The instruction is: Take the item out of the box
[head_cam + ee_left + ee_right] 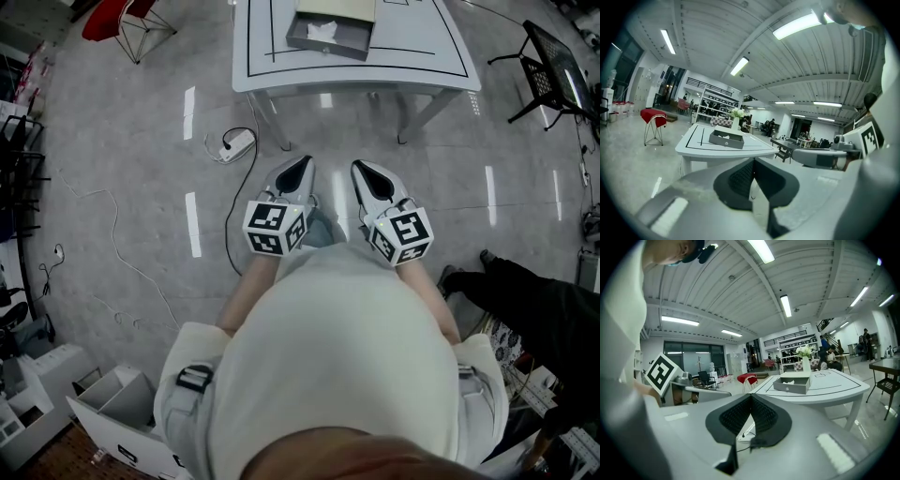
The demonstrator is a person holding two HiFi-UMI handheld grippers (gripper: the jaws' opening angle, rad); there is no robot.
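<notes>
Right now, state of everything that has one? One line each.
left gripper: shut, nothing between the jaws, held well short of the table
right gripper: shut, nothing between the jaws, beside the left one
box: on the table, open at the top, untouched
item: white, lying inside the box, not taken out yet
vase: upright on the table, behind the box

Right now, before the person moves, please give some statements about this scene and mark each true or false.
1. The left tool and the right tool are both shut and empty. True.
2. The gray box sits on the white table. True.
3. The box holds nothing. False: a white item lies inside it.
4. The right tool touches the box. False: both tools are short of the table, above the floor.
</notes>
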